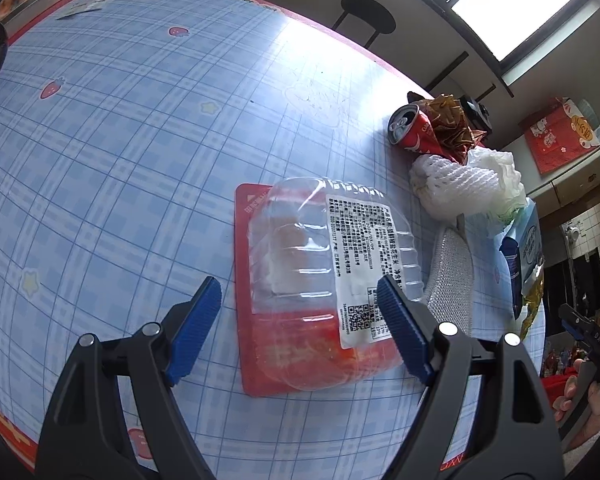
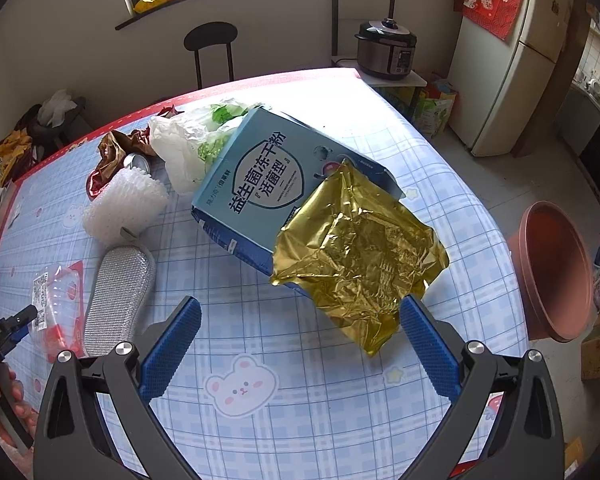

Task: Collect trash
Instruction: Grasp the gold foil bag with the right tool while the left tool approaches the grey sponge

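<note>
Clamshell, clear ribbed plastic with a printed label, lies on red card between the left gripper's parted jaws

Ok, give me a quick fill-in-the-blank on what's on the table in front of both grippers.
1. The left gripper hangs open over a clear plastic clamshell lying on a ____ card.
2. The gold foil bag lies partly on top of the ____ box.
3. The red soda can lies on its ____.
4. The right gripper is ____, holding nothing.

Missing words: red; blue; side; open
</note>
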A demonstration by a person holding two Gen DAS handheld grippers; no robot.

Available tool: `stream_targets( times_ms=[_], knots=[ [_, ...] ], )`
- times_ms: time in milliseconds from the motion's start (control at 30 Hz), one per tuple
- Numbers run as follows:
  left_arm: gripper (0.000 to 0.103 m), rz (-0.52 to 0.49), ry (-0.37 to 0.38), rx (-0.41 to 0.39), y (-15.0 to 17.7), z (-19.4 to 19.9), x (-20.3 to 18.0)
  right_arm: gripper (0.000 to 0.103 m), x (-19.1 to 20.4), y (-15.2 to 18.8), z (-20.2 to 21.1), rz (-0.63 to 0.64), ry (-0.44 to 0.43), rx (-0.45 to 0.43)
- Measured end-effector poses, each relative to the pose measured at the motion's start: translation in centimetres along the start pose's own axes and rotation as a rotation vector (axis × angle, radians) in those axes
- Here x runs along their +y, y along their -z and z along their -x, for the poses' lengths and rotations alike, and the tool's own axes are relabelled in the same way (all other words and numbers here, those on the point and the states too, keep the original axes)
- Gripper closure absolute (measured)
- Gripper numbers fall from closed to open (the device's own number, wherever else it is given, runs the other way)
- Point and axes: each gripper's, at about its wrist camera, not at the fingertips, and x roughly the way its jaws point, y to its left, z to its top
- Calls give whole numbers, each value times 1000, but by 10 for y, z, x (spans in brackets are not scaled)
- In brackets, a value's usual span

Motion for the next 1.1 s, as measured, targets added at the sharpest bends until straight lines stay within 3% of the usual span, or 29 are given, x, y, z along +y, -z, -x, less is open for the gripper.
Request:
stream_targets(
  times_ms=[233,367,433,667,867,1100],
  knots=[
    [24,-3,-12,9,1,2,-1,6,0,-5,-33,221,73,14],
    [23,13,-13,13,2,3,3,6,1,-14,-45,225,39,21],
    [23,19,-15,14,4,5,6,6,4,-17,-52,261,65,43],
    [23,14,1,21,8,8,5,6,13,-7,-78,541,114,129],
    [23,28,7,28,11,5,6,6,8,-11,-86,555,77,151],
    [23,13,21,34,10,3,1,40,12,-3,-74,528,-11,195]
  ],
)
